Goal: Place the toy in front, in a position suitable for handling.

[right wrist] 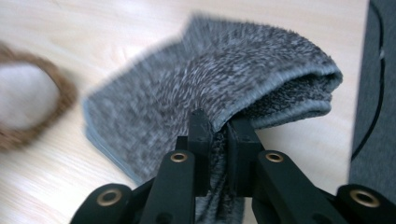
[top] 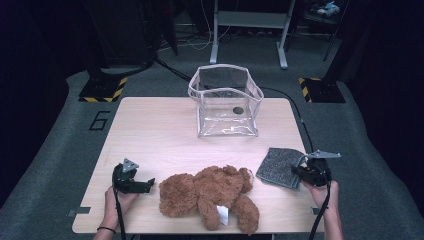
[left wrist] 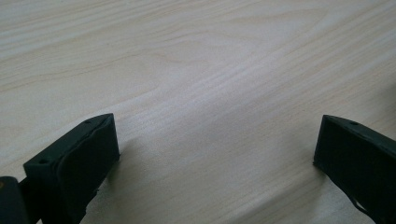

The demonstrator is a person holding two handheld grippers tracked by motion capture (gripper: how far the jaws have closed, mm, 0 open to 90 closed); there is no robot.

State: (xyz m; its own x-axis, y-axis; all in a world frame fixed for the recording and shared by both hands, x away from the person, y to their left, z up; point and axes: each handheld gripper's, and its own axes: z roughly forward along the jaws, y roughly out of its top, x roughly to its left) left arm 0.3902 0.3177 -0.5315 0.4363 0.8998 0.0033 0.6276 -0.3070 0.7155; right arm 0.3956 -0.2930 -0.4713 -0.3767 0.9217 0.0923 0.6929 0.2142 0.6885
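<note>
The right gripper (top: 303, 173) has its jaws pinched nearly shut on the near corner of the grey folded cloth (top: 280, 167), with a fold of the fabric caught between the pads in the right gripper view. The cloth lies at the table's (top: 150, 135) right edge, at about four o'clock from the table's middle, its long side running from near-right toward far-left. From that gripper, the clear open bag (top: 225, 102) stands at about eleven o'clock, well apart, its mouth facing up; that bearing looks like the one a carry would follow. The brown teddy bear (top: 212, 195) lies lengthwise along the near edge at six o'clock, between the two hands. The left gripper (top: 150, 186) rests at seven o'clock with jaws spread wide over bare wood, holding nothing, just beside the bear's head.
</note>
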